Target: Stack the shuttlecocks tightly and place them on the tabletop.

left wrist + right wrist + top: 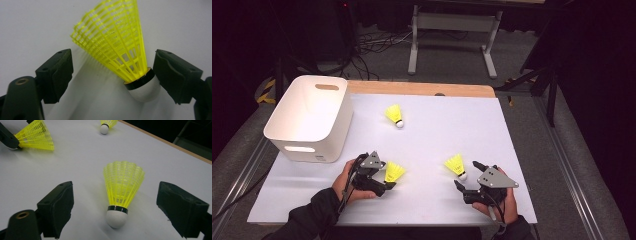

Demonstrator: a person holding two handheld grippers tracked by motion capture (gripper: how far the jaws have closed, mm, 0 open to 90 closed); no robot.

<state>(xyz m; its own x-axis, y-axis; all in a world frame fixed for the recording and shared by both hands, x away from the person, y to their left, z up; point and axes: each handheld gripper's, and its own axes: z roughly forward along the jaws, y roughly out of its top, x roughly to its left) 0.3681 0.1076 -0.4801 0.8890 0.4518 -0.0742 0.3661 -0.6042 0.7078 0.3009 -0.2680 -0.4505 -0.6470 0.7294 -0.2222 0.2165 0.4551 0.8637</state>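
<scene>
Bin (309, 117) sits on table (512, 150) far-left. One shuttlecock (394, 116) right of bin; two nearer the front: left shuttlecock (394, 172) between left gripper (383, 176) fingers, right shuttlecock (456, 166) between right gripper (467, 176) fingers.

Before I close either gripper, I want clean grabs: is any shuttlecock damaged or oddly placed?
Nothing stands out. All three shuttlecocks lie on their sides on the white table, skirts intact.

I saw the white desk (437, 145) brightly lit from above, its surroundings dark; close fingers (57, 75) looked slightly soft.
</scene>
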